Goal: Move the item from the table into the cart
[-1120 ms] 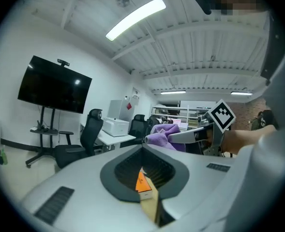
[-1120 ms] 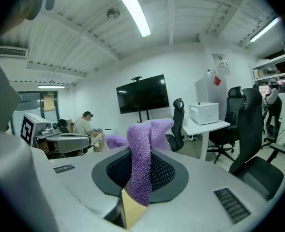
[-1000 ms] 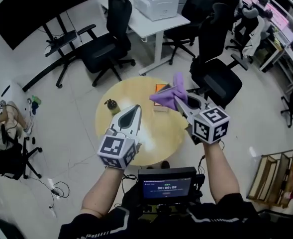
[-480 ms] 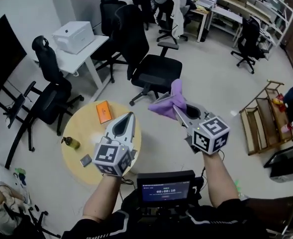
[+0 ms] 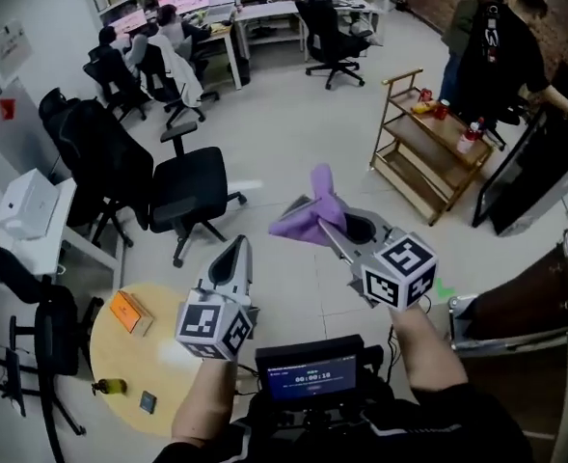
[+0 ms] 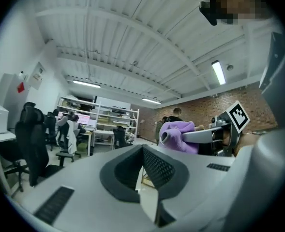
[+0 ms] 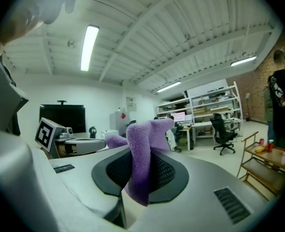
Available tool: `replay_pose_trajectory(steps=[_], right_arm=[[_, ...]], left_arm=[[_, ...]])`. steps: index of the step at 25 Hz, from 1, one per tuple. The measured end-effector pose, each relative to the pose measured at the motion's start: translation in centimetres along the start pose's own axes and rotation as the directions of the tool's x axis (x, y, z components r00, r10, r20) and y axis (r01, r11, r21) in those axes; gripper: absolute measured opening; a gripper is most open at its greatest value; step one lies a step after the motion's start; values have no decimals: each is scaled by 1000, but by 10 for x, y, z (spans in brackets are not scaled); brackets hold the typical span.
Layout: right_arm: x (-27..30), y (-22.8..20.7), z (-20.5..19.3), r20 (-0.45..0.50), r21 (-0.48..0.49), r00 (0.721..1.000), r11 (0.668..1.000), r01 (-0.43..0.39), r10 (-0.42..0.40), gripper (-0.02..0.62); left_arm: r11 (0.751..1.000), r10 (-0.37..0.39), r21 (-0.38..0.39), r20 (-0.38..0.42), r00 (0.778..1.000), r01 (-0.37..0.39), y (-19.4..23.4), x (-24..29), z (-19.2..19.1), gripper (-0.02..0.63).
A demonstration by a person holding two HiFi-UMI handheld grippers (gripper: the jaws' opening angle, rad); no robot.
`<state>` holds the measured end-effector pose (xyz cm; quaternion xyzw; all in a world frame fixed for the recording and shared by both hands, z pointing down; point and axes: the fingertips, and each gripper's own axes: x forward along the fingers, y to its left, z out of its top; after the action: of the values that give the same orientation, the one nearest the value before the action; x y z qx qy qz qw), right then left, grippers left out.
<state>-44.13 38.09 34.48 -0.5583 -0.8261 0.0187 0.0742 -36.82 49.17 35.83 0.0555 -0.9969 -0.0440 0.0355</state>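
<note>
A purple cloth (image 5: 303, 215) hangs in the air, and my right gripper (image 5: 319, 225) is shut on it. In the right gripper view the cloth (image 7: 141, 144) stands up from between the dark pads and droops over their front. My left gripper (image 5: 233, 257) is beside it on the left, shut and holding nothing, its jaws meeting in the left gripper view (image 6: 143, 151). The wooden cart (image 5: 428, 148) stands on the floor ahead and to the right, with bottles on its top shelf. The round table (image 5: 105, 355) lies behind at the lower left.
An orange box (image 5: 129, 312), a small bottle (image 5: 110, 386) and a dark item (image 5: 147, 401) lie on the table. Black office chairs (image 5: 192, 186) stand ahead on the left. Two people (image 5: 500, 37) stand beyond the cart beside a large dark panel (image 5: 534, 172).
The view has swung away from the table, which slid to the lower left, and the cart has come into sight ahead. Both grippers kept their pose, the cloth still gripped.
</note>
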Motion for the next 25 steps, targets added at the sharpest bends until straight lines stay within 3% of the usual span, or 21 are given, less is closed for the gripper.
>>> replay_pose_trajectory(steps=[5,10,17,21,25], right_arm=[[-66,-50,-4,27,15,972,973,231,-232,44],[-168,-84,-9,58,51,892,894,445,-448,43],[-365,-122,-11,101,79,740,747,661,-665,44],[-522,-132,-26,108,80,658,666,742,-746,44],[-677,-129,-48,120,94,527,538,838,-841,43]], left_arm=[[978,-207,-6,3,978,207,-50,52,-8,3],[906,-424,1,-14,906,424,-140,96,-18,3],[765,-643,-3,-31,765,643,-334,128,-23,3],[688,-725,-6,-22,688,726,-491,126,-35,3],[564,-825,6,-24,564,826,-648,108,-54,3]])
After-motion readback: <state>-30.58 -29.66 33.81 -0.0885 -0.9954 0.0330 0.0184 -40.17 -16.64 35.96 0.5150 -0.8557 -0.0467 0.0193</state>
